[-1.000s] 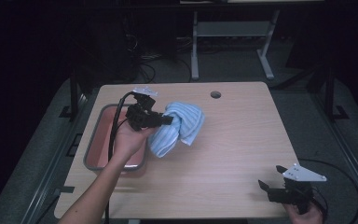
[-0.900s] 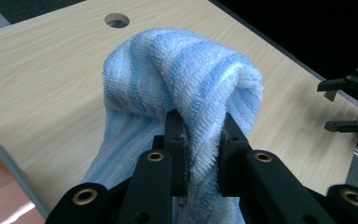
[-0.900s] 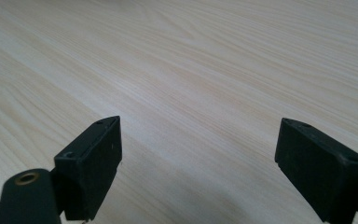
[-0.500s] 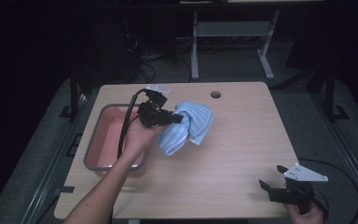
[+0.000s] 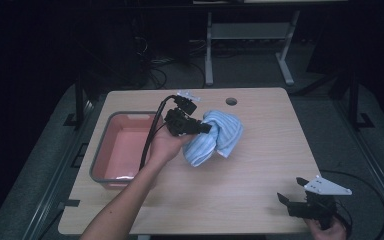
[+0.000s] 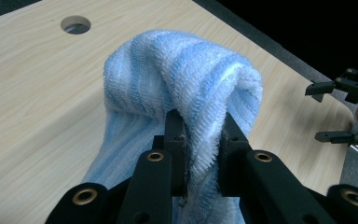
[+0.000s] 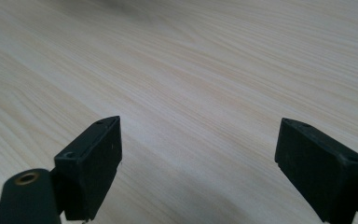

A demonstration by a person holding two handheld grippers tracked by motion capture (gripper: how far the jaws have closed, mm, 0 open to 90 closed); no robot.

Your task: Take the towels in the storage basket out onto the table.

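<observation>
The blue-and-white striped towel (image 6: 177, 88) is pinched between the jaws of my left gripper (image 6: 200, 140); they press into a thick fold of the terry from both sides, and the rest of the cloth bunches up just ahead of the tips and droops below them. From the high view the towel (image 5: 217, 137) hangs off the front of my left gripper (image 5: 202, 128) over the middle of the wooden table (image 5: 260, 165). Its lower end seems to brush the tabletop, though I cannot tell for sure at this angle. My left hand (image 5: 166, 145) wraps the gripper body from underneath, and the cable loops back behind it, over the pink tub (image 5: 122, 150) that sits just behind my wrist, at the table's edge. Beyond the towel, past the jaw tips, a round hole (image 6: 75, 24) opens in the tabletop.

Well away from the towel, at the near corner of the table on my other side, I hold my right gripper (image 5: 292, 201) low over the wood, my right hand (image 5: 325, 231) at the table's edge. Its jaws stand wide apart with bare wood grain between them; in the right gripper view (image 7: 198, 154) nothing lies between the pads. From my left gripper's camera that same right gripper (image 6: 342, 112) shows off to the side, beyond the towel.
</observation>
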